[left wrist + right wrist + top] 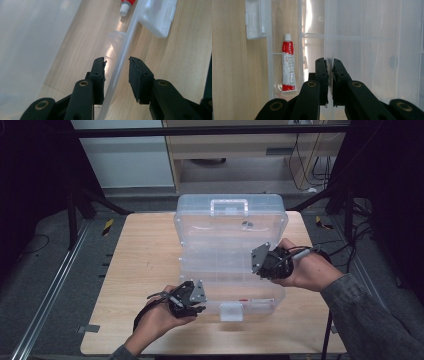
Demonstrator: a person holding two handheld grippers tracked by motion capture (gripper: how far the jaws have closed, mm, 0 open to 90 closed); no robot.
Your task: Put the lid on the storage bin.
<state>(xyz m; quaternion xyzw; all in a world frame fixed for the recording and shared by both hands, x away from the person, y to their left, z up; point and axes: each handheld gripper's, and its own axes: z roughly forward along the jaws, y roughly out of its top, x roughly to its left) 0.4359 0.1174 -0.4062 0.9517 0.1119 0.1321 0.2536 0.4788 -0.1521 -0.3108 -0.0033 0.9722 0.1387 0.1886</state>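
a: clear plastic organizer case (230,255) is seen lying open on the wooden table (140,270), lid raised at the far side with its handle (229,206) up top. work in hand is judged to be opening or unfolding the case.

b: grips?

a: right gripper (330,65) is closed on a thin clear wall of the case; pads are pressed onto the plastic from both sides with next to no gap. in the high view the right gripper (264,262) is placed at the case's right edge, around the middle tier.

b: left?

a: left gripper (117,65) straddles the near front wall of the case, one jaw inside, one outside. a gap is visible at each pad, so the wall is not clamped. jaws are apart, nothing held.

b: contents?

a: a red and white tube (288,66) is seen in a narrow compartment, left of the right gripper's jaws and beyond them. the white latch (160,17) is located ahead and right of the left gripper, unlatched.

b: progress?

a: judged mostly done: latch undone, lid up, interior exposed. left looks released from the front wall. what remains is likely for the wall held at right to be let go or set. the tube has not been touched.
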